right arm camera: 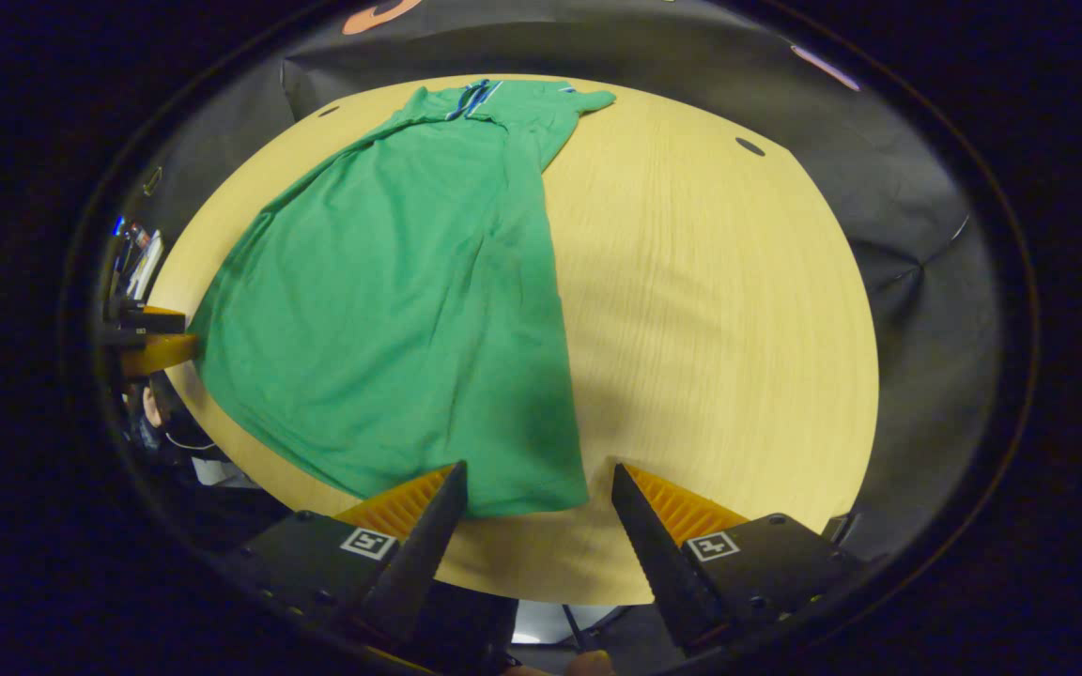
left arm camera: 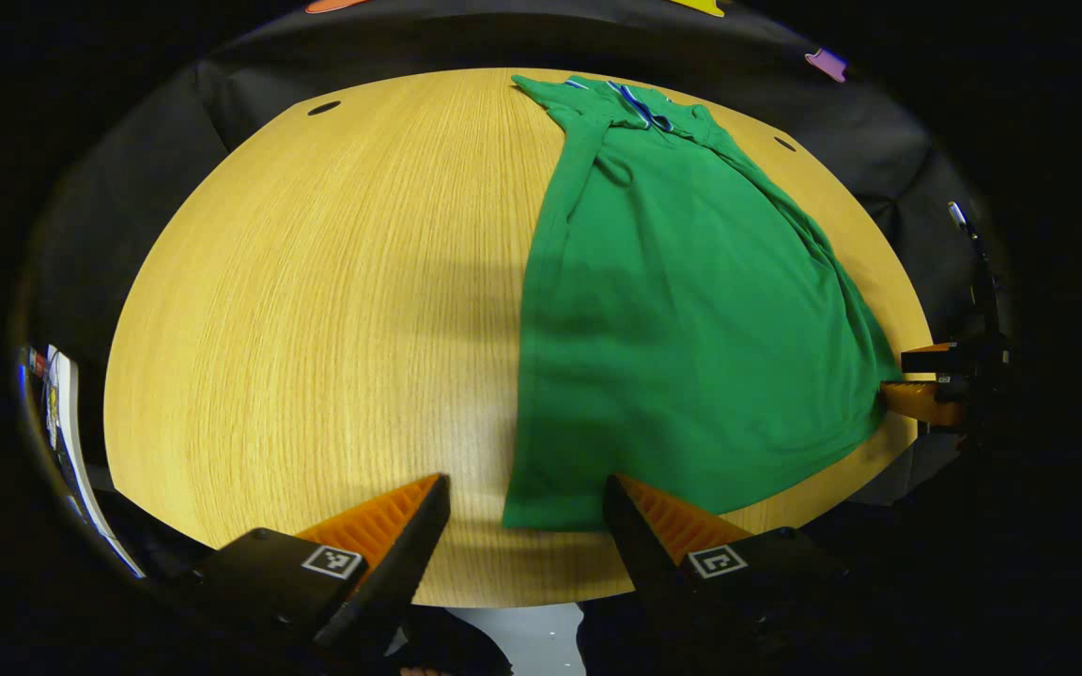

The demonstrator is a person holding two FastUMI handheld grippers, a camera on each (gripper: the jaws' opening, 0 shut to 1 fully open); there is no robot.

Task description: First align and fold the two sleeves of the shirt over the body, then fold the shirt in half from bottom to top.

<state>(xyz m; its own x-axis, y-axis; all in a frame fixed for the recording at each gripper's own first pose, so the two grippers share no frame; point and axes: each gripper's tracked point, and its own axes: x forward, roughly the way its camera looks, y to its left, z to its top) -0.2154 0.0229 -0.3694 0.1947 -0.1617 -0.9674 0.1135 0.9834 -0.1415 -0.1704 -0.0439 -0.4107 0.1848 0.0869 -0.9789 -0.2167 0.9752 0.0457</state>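
Observation:
A green shirt (left arm camera: 682, 329) lies flat on the round wooden table (left arm camera: 316, 310), collar with blue trim at the far end and hem toward me. Its sleeves look tucked in over the body, leaving a long narrow shape. My left gripper (left arm camera: 524, 488) is open at the near table edge, with the hem's left corner between its fingers, neither finger pressing on it. In the right gripper view, my right gripper (right arm camera: 537, 474) is open the same way around the right corner of the shirt (right arm camera: 400, 310). Each gripper also shows far off beside the hem, the right gripper (left arm camera: 912, 378) and the left gripper (right arm camera: 161, 336).
Bare wood of the table (right arm camera: 719, 310) spreads to either side of the shirt. Small dark holes (left arm camera: 323, 108) (right arm camera: 749, 146) sit near the far rim. Black cloth walls surround the table. A person's clothing shows below the near edge.

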